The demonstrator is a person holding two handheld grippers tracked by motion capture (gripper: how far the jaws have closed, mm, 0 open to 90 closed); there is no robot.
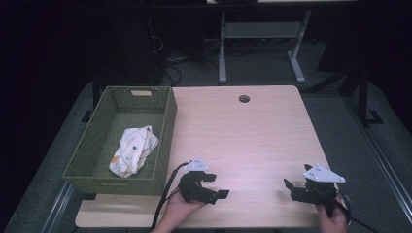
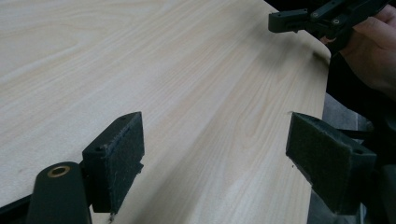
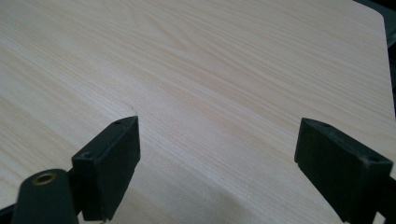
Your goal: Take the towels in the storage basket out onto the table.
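In the green basket (image 1: 97,145) at nine o'clock, the crumpled cloth (image 1: 133,150) lies with its long axis running from seven to one o'clock. Our left tongs (image 1: 217,185) and right tongs (image 1: 290,189) both gape empty over the counter (image 1: 252,131). We risk snagging the basket wall and dragging it.

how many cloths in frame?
1: a crumpled white patterned cloth lying inside the green basket at the table's left. More could be hidden beneath it.
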